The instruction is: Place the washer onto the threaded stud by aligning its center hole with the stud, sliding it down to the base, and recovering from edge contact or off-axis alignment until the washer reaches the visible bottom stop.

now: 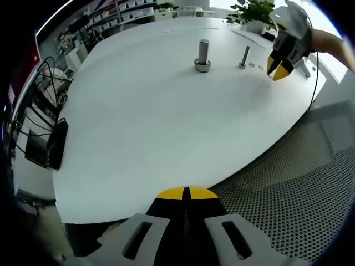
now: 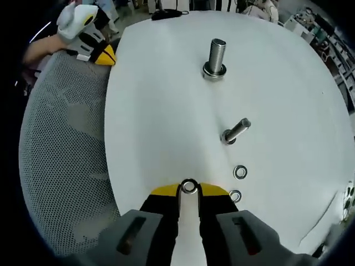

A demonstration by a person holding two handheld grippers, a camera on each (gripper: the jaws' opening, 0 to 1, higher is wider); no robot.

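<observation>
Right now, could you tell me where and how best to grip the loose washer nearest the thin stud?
The washer lies flat on the table, so probably grip its outer rim across the ring, coming straight down from above. The right gripper already holds another washer; the stud stands close.

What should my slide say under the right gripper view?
Right gripper pinches a washer, facing two studs on a white table.

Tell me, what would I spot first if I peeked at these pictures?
Probably the big stud standing upright in the middle of the white table, with a thinner stud nearer the camera. Then the right gripper, whose yellow tips pinch a small shiny washer, with two more washers lying on the table just beside it.
</observation>
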